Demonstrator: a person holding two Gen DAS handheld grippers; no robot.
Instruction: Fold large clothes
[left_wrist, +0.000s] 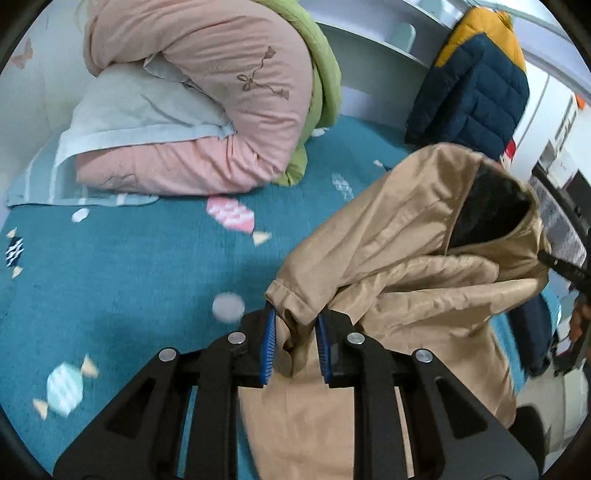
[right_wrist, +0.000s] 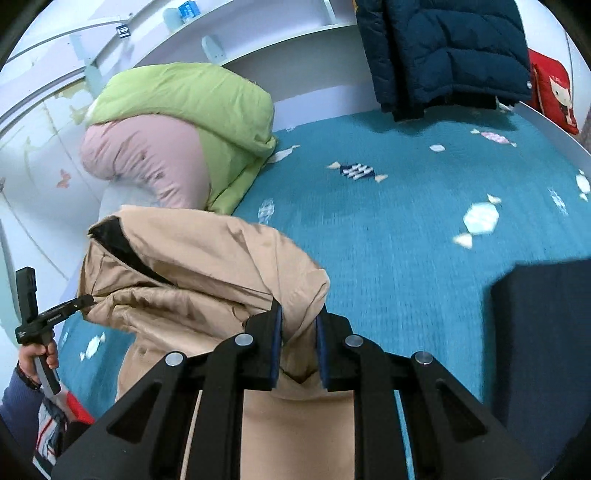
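A tan hooded jacket (left_wrist: 406, 258) with a dark hood lining hangs bunched above the teal bed sheet (left_wrist: 129, 266). My left gripper (left_wrist: 295, 325) is shut on a cuffed edge of the jacket. My right gripper (right_wrist: 299, 325) is shut on another fold of the same jacket (right_wrist: 192, 258). The jacket is held up between the two grippers, its body hanging down below them. In the right wrist view the left gripper (right_wrist: 83, 301) shows at the far left, held by a hand and pinching the jacket's edge.
A rolled pink and green duvet (left_wrist: 207, 92) with a pale pillow (left_wrist: 133, 114) lies at the bed's head. A navy and yellow puffer jacket (left_wrist: 476, 85) hangs at the back wall. A dark folded item (right_wrist: 543, 343) lies on the sheet at the right. A red cushion (right_wrist: 554, 88) is at the far corner.
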